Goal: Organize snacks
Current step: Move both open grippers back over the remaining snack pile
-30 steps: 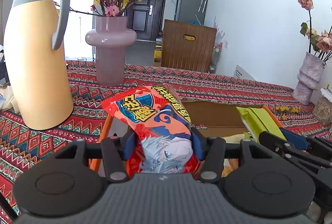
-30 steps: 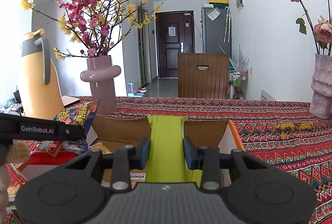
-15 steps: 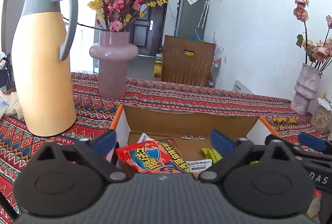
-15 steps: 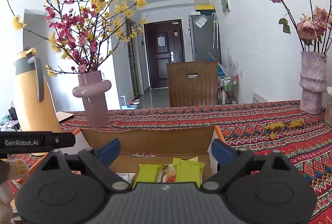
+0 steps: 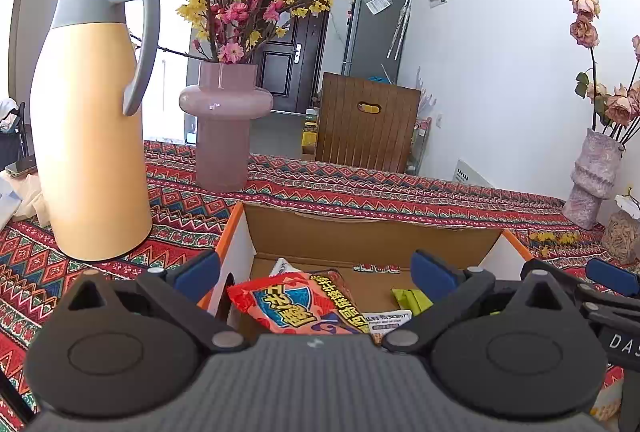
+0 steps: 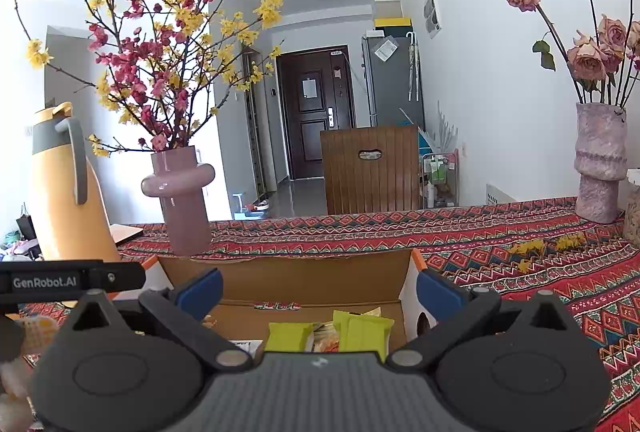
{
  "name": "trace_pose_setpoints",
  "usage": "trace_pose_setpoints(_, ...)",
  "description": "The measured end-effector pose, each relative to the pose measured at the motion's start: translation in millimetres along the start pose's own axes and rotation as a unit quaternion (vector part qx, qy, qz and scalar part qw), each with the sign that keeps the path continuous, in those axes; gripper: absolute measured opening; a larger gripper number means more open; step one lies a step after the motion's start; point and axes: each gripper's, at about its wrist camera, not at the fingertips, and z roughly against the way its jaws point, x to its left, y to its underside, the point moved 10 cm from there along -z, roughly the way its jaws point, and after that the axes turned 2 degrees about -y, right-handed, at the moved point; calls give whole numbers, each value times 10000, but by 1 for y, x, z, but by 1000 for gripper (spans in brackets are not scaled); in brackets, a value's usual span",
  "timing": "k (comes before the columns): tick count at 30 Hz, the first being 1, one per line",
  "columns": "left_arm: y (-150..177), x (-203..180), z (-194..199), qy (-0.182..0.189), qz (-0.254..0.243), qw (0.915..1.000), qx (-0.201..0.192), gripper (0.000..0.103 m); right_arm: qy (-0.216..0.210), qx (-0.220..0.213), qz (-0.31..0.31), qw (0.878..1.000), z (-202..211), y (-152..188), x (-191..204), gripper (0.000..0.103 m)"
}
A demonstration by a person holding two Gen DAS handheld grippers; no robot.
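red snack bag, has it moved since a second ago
Yes. The red snack bag was clamped upright above the cardboard box; now it lies down inside it, below the open left gripper.

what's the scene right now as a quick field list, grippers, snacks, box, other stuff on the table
left gripper: open, jaws just opened wide, nothing between them
right gripper: open, jaws just opened further, nothing between them
cardboard box: open-topped, on the patterned tablecloth
red snack bag: lying in the box, left side
green packets: lying in the box, right side
thermos jug: upright, left of the box
pink vase: upright behind the box, holding blossom branches
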Motion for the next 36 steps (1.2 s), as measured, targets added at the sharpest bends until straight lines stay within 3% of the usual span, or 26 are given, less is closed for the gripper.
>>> trace_pose_setpoints(9, -16, 0, 16, -137, 16, 9998, -168, 103, -73, -306, 113, 9994, 23, -24, 8, 103)
trace_pose_setpoints(20, -33, 1, 66, -264, -157, 9986, -431, 103, -139, -512, 314, 9981, 68, -39, 21, 103)
trace_pose_setpoints(36, -3, 11, 132, -276, -299, 9985, -353, 103, -194, -322, 376, 9986, 132, -10, 32, 103)
